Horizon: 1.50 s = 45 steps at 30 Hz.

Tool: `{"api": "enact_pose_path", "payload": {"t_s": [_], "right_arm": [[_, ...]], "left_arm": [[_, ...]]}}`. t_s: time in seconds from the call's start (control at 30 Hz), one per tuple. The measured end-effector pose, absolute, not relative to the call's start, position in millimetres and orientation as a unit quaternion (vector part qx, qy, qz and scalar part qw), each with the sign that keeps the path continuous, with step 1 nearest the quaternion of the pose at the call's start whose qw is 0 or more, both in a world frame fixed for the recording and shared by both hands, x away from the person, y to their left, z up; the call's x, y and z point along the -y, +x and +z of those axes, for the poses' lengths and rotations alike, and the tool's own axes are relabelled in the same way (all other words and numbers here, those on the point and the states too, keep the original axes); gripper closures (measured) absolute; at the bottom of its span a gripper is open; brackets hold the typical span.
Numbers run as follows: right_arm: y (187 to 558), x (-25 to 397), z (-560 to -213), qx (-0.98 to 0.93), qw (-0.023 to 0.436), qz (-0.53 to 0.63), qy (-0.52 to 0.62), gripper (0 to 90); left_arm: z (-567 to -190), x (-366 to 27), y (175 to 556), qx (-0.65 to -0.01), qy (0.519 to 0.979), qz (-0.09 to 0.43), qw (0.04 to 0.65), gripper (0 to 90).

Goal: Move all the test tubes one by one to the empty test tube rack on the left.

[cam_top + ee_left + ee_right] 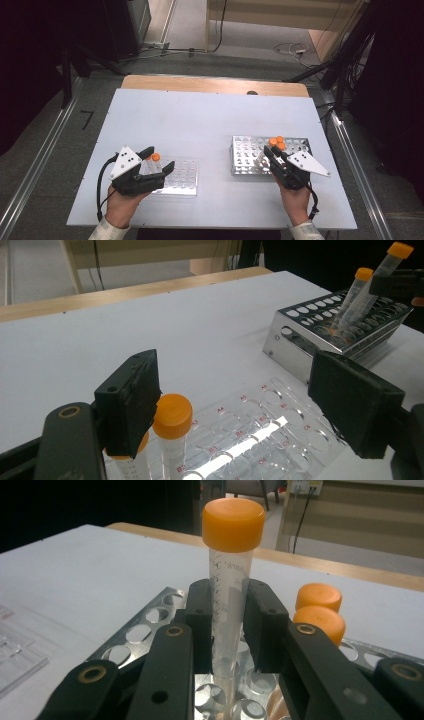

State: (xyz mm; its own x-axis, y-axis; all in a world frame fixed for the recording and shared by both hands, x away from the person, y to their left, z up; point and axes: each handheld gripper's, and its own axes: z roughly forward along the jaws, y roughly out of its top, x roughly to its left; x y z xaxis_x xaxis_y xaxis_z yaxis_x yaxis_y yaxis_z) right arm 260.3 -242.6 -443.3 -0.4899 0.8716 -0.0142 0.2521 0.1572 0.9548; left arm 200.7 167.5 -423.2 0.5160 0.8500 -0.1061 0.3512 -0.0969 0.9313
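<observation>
Clear plastic with an orange cap, the tube stood clenched in the right tool over the metal rack on the white surface. It looked light, stiff and slippery; mid-body was the sensible hold. The left tool gaped open above the clear rack.

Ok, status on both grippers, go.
Right gripper shut on orange-capped tube over metal rack. Left gripper open around tubes in clear rack. Nothing in the way.
</observation>
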Motion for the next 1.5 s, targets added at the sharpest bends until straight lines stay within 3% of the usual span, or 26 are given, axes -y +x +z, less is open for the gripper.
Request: {"api": "enact_pose_path", "payload": {"t_s": [0.6, 1.23, 1.5], "right_arm": [[236, 231, -425, -0.701, 0.286, 0.542, 0.364, 72.0], [212, 184, -432, -0.758, 0.226, 0.537, 0.292, 72.2], [214, 172, -441, -0.772, 0.213, 0.527, 0.285, 72.2]], "left_arm": [[-423, -166, 200, -0.426, 0.701, 0.240, 0.519, 21.1], [-426, -149, 197, -0.411, 0.711, 0.234, 0.520, 22.9], [-429, -125, 196, -0.387, 0.729, 0.221, 0.520, 26.6]]}}
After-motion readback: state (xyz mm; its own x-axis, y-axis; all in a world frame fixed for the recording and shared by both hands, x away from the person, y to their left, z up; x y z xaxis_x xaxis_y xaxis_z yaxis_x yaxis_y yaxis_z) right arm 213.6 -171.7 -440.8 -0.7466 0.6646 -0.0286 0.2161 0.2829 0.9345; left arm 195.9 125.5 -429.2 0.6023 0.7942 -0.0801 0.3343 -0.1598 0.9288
